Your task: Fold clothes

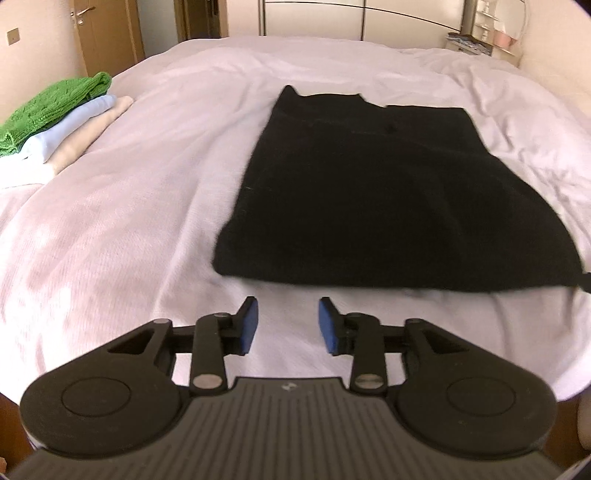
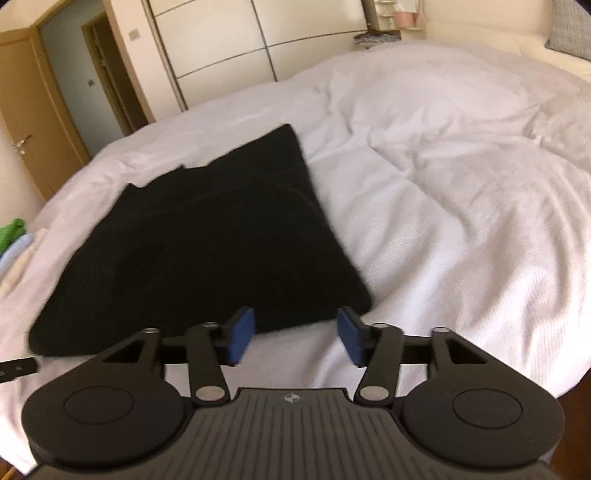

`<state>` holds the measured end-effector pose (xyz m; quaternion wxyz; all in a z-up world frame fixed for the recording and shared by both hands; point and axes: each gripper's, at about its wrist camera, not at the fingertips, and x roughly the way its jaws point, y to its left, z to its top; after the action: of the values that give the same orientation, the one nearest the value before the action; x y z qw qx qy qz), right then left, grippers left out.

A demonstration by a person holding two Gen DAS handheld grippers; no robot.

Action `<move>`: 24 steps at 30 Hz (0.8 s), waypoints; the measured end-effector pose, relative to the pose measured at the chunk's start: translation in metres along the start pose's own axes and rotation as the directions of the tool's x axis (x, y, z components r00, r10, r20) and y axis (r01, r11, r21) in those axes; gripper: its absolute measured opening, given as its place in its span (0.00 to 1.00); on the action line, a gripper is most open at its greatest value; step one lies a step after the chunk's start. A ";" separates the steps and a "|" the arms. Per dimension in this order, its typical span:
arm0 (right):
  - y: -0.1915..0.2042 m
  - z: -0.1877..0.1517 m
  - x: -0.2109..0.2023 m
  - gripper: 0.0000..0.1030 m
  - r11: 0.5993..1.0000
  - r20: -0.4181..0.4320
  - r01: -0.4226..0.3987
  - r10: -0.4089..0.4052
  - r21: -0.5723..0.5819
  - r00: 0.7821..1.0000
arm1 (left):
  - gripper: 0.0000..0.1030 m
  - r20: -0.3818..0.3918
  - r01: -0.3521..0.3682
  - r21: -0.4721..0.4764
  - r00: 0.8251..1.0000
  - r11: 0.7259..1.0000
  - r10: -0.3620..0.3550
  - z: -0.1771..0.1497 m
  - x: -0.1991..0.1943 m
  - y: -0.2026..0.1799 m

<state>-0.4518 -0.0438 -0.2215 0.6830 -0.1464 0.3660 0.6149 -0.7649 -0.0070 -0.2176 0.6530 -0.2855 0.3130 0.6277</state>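
Left gripper [image 1: 288, 321] and right gripper [image 2: 295, 334]: both open, empty, near one folded black garment [image 1: 388, 199]; one stack [image 1: 55, 125] far left.

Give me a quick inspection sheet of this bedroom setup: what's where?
Surface: bed with white cover, wrinkled.
Job's things: black garment lying flat, partly folded.
Clutter: stack of folded clothes on the bed's left, green on top.
Grippers: left gripper open, empty; right gripper open, empty, at the garment's near edge.
Cables: nothing seen.
Surroundings: wardrobe, wooden door, shelf.
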 end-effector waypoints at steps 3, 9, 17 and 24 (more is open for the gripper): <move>0.014 -0.006 -0.019 0.73 1.000 -0.006 -0.017 0.016 -0.020 1.000 | 0.38 0.020 -0.014 0.036 1.000 0.999 0.013 -0.004 -0.023 -0.013; 0.035 -0.011 -0.058 0.89 0.998 0.022 -0.028 0.029 -0.057 0.999 | 0.46 0.097 -0.028 0.068 0.995 0.997 0.021 -0.011 -0.065 -0.027; 0.045 -0.020 -0.087 0.93 0.995 0.049 -0.038 0.042 -0.088 0.998 | 0.51 0.135 -0.039 0.085 0.991 0.996 0.027 -0.020 -0.091 -0.032; 0.048 -0.027 -0.099 0.96 0.994 0.068 -0.033 0.040 -0.103 0.997 | 0.53 0.149 -0.035 0.104 0.989 0.994 0.020 -0.026 -0.102 -0.036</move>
<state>-0.5031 -0.1245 -0.1607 0.6756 -0.1526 0.3126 0.6500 -0.7322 -0.0944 -0.1564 0.6800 -0.1988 0.3007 0.6385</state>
